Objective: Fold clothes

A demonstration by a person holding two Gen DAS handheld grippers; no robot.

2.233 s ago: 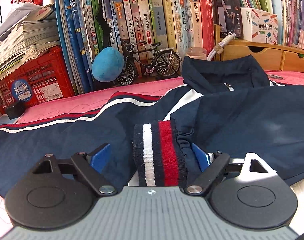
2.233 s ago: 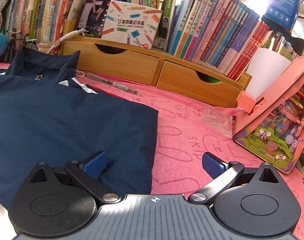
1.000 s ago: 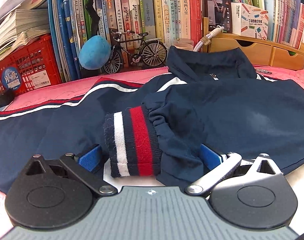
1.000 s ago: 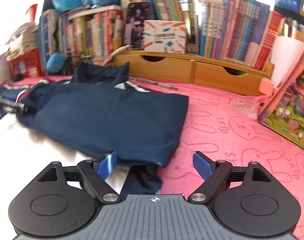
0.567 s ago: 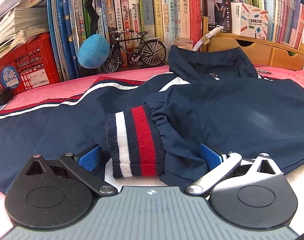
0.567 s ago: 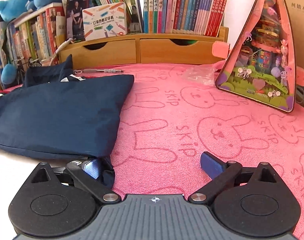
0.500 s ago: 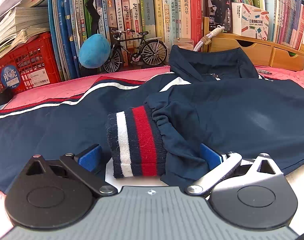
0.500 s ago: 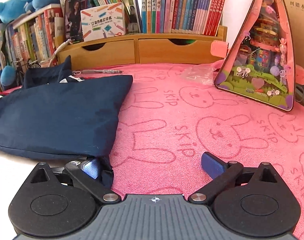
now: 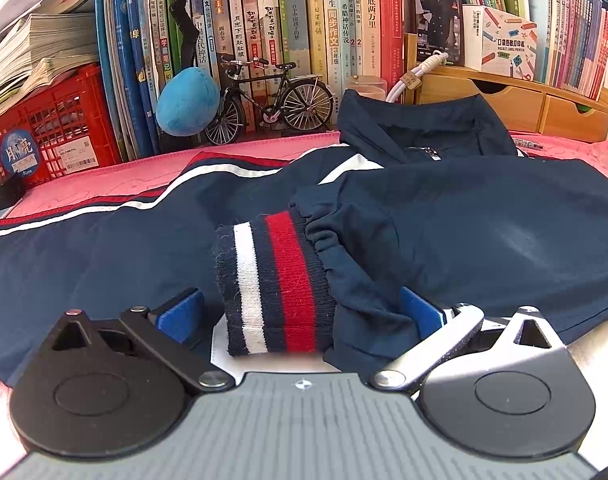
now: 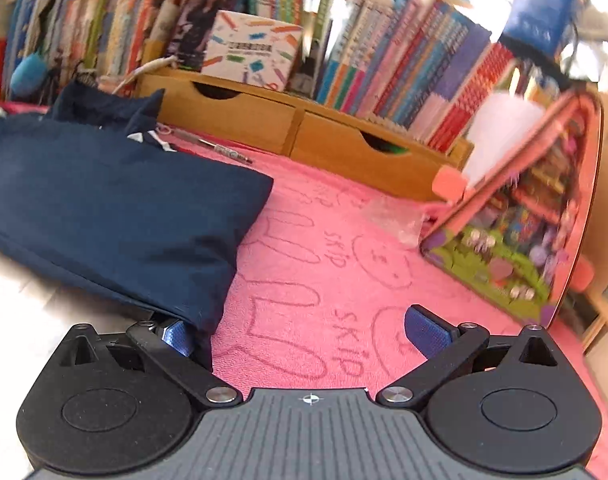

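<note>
Right gripper (image 10: 296,332) jaws apart, swung back toward jacket (image 10: 116,208) corner; left gripper (image 9: 300,312) unmoved, straddling cuff (image 9: 274,280).

Left wrist view sharp for you: book spines (image 9: 332,28) readable, colours saturated, daylight strong. Navy jacket (image 9: 484,232) shows soft sheen patch. Lower right corner blown to white. Right wrist view smeared by motion blur (books (image 10: 404,64) and pink toy house (image 10: 516,216) worst). Glare washes top right and lower left. Fisheye bends shelf lines at edges in both.
</note>
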